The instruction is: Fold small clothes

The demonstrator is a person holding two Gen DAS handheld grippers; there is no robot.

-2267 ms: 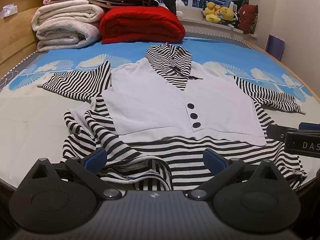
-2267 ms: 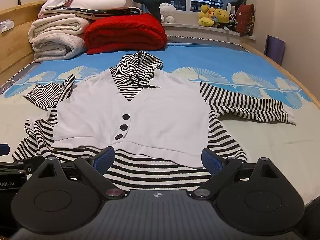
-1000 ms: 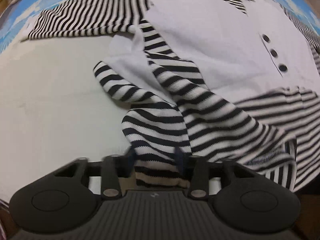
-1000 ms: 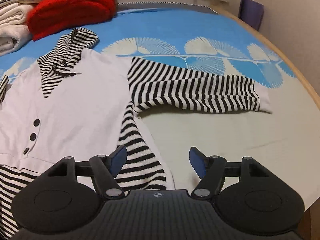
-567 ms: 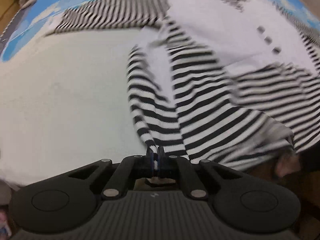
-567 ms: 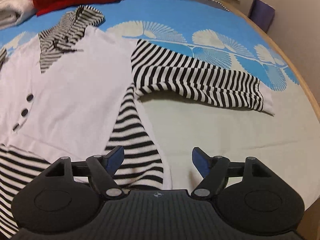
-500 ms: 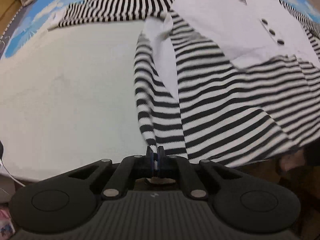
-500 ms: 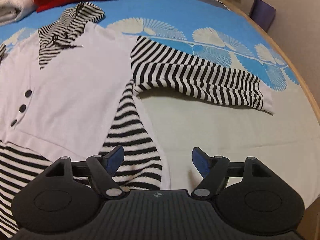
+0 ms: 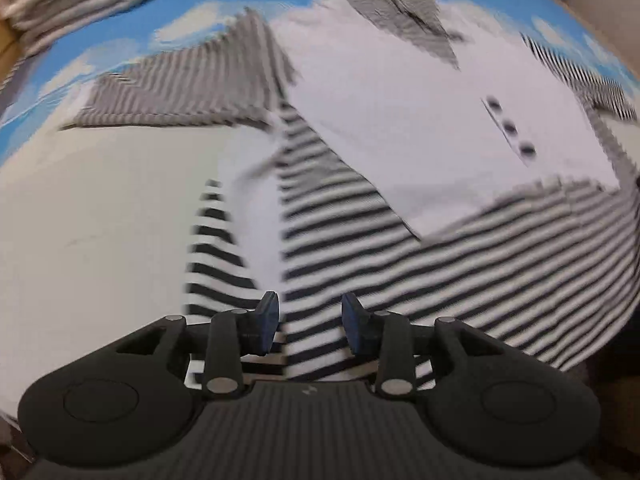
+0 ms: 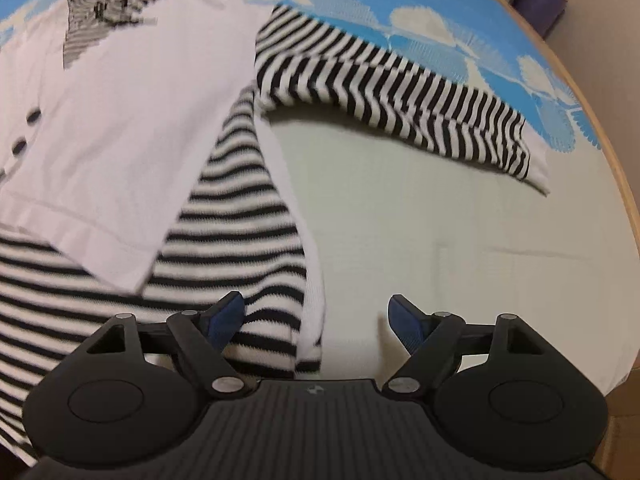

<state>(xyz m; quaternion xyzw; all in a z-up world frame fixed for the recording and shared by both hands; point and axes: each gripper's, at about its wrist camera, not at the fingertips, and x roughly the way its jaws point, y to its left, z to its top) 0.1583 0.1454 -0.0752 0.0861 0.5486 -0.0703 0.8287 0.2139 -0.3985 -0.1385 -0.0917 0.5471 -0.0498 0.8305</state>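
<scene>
left gripper (image 9: 309, 322) parted, striped knit top (image 9: 400, 240)

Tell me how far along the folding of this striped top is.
Early. Done: the top lies spread flat on the bed, front up, its hem corners laid out. In hand: nothing; the left gripper and right gripper are both open over the hem corners. Left: every fold. Both sleeves lie stretched out sideways, and the body is unfolded.

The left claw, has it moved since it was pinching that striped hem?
Yes. The left claw has opened, releasing the striped hem, which now lies flat on the bed.
</scene>
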